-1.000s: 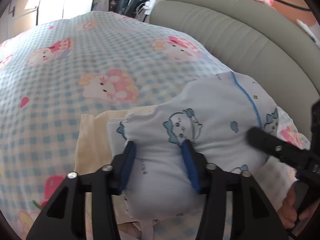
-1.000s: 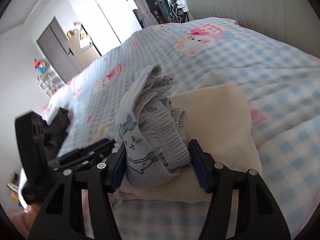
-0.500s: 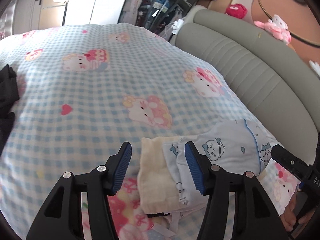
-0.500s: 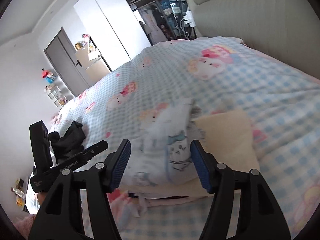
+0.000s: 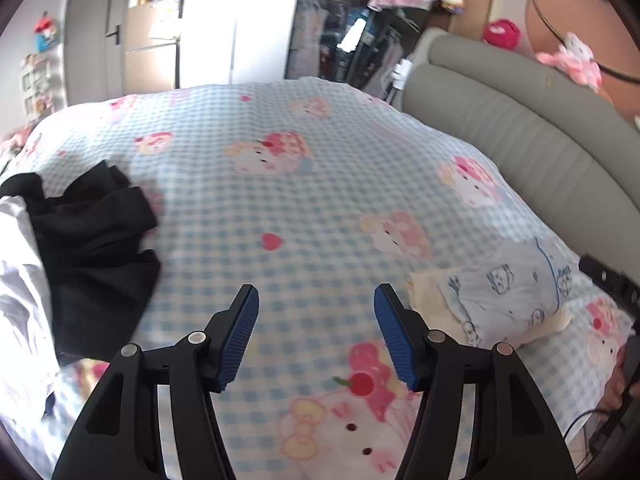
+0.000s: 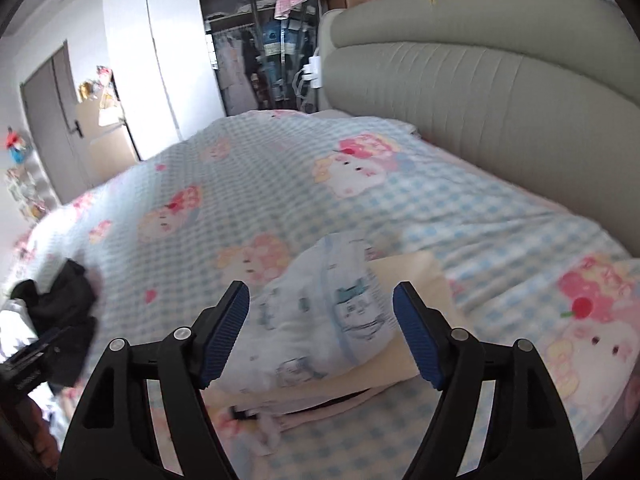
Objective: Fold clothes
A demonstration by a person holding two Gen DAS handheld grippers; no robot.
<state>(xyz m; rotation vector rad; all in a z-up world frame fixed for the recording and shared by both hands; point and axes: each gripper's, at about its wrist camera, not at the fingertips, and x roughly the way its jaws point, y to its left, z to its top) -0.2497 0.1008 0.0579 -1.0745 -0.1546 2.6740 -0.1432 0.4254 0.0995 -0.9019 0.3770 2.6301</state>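
Clothes wait in two places on the bed [image 5: 320, 184]: an unfolded black garment [image 5: 92, 248] at the left, and a folded pale-blue printed piece [image 5: 508, 296] on a cream one [image 6: 412, 276] at the right. Left gripper [image 5: 316, 332] and right gripper [image 6: 320, 332] both have fingers apart, holding nothing. Brushing the right-hand stack could topple its loose top fold.

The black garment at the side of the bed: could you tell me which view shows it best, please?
The left wrist view: the black garment fills its left side, crumpled beside white fabric. The right wrist view shows only a small, blurred dark heap at its left edge.
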